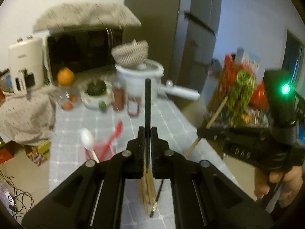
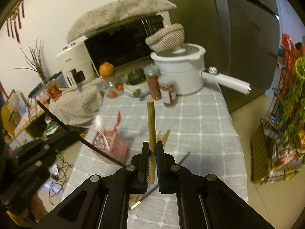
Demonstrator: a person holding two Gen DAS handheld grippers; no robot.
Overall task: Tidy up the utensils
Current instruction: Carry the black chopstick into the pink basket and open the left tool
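Chopsticks: black one point(image 1: 147, 103) pinched by left gripper point(image 1: 148, 145), wooden one point(image 2: 151, 122) by right gripper point(image 2: 152, 152), above pink holder point(image 2: 109, 145). Light, stiff, slippery; mid-shaft hold best.

Raised letters "DAS" show on the black body of the right gripper point(image 1: 202, 132); every other label blurs out.

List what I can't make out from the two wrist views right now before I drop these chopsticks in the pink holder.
- Pink holder, left wrist view: lower part hidden behind the left gripper; contents beyond the white spoon and red utensil unclear.
- Loose chopsticks on the table: count unreadable, blurred and partly covered by the fingers.
- Wooden chopstick in the right gripper: lower end hidden in both views.
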